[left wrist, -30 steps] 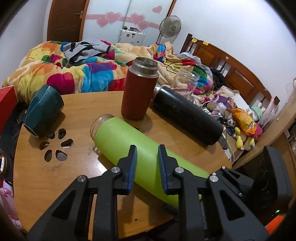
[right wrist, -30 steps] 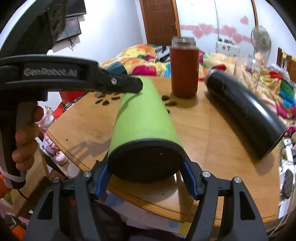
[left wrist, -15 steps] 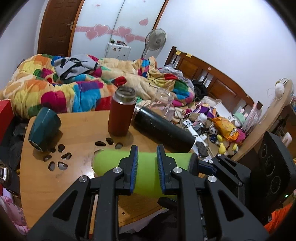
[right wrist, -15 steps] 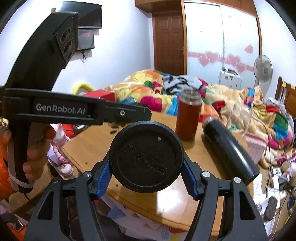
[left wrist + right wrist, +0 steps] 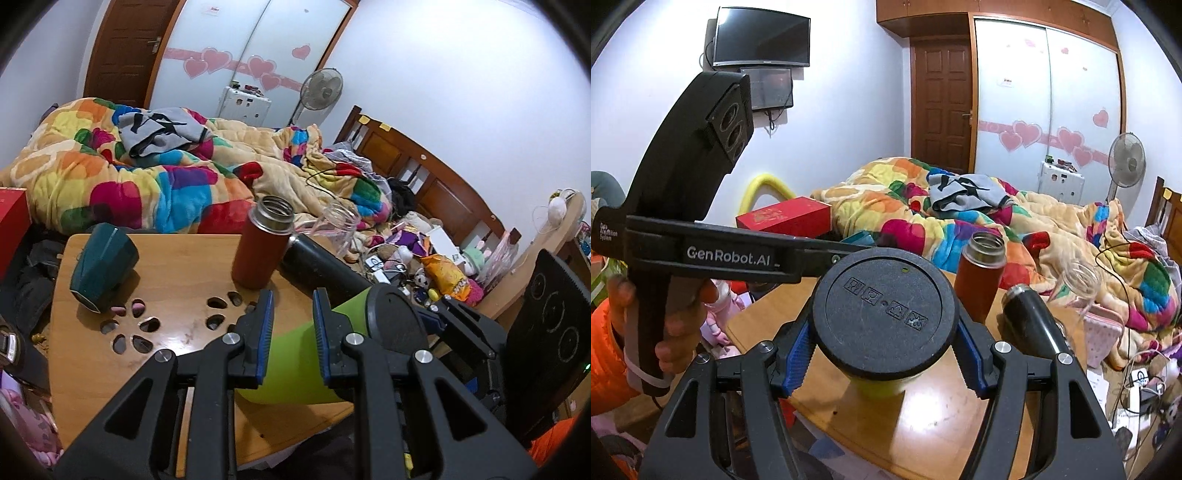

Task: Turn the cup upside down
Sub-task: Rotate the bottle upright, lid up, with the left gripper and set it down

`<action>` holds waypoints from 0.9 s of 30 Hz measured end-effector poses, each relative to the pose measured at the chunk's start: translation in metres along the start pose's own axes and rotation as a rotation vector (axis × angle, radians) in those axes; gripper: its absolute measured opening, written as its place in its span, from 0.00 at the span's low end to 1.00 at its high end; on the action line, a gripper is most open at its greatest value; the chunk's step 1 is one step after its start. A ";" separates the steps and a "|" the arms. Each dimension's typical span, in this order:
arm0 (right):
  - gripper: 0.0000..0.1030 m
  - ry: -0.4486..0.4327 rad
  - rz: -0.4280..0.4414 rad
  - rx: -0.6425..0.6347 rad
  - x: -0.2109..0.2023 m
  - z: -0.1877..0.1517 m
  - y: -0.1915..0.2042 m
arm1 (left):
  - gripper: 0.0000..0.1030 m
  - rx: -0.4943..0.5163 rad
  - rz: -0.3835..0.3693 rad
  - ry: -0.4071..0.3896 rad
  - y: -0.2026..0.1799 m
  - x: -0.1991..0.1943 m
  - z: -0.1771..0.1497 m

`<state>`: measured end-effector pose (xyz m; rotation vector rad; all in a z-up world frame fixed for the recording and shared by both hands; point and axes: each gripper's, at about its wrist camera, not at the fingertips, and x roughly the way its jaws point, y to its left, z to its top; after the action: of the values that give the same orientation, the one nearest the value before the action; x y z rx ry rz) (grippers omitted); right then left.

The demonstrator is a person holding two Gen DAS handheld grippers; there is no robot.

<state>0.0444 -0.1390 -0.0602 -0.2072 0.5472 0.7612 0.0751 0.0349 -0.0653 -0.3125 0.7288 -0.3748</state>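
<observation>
right gripper [image 5: 884, 363] clamped on green cup [image 5: 303, 363], base up | left gripper [image 5: 293, 338] slightly apart, holding nothing | above bench [image 5: 177, 266]

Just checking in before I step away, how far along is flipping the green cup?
Done: the tall lime-green cup is off the wooden table, clamped at its black base by the right tool. In hand: it is tilted base-up, partway over. The left tool holds nothing. Left: finishing the turn and standing it mouth-down.

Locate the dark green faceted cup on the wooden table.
In the left wrist view, the dark green faceted cup lies tipped at the table's far left, beside the petal-shaped cutouts, left of the red flask.
</observation>
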 end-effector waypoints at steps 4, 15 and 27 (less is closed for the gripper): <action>0.61 0.015 0.008 0.013 0.009 0.008 -0.005 | 0.19 -0.004 0.019 0.003 0.006 0.002 0.002; 0.61 0.064 0.014 0.023 0.034 0.026 -0.008 | 0.19 -0.036 0.043 0.019 0.025 0.006 0.010; 0.62 0.079 0.022 0.053 0.042 0.029 -0.010 | 0.19 -0.064 0.045 0.025 0.037 0.006 0.011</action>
<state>0.0874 -0.1105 -0.0587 -0.1832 0.6446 0.7615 0.0950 0.0665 -0.0762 -0.3520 0.7722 -0.3133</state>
